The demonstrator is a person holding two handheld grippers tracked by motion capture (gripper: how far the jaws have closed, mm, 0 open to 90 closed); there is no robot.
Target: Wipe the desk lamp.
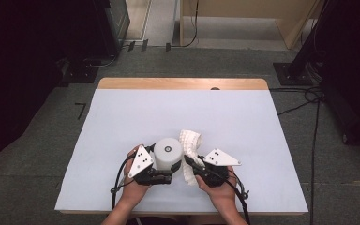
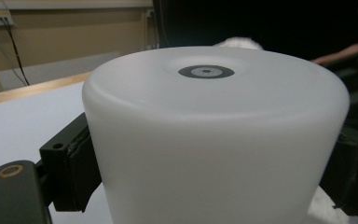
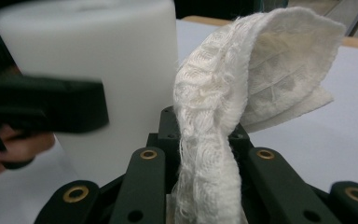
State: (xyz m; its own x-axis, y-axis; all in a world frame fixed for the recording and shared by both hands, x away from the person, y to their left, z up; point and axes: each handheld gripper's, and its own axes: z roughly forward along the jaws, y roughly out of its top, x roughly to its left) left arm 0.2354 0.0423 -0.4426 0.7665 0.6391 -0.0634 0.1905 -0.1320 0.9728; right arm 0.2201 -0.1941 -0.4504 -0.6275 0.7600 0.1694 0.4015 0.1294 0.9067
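Container: white cylinder stands upright near the counter's front edge; smooth, rigid, probably slippery.
Left gripper: clamped across its sides.
Cloth: soft, frayed, limp, just beside the cylinder.
Right gripper: pinching the cloth's lower fold.

Hidden or unclear, by item: white cylinder, base cut off by the bottom edge in my left gripper view, its far side unseen; its top cropped in my right gripper view. White cloth, lower end runs past the frame bottom, so where my right gripper pinches it is covered by the fabric itself. My other gripper in that view: blurred, outline soft. My forearms: cut by the high view's bottom edge. Dark room corners: no detail readable.
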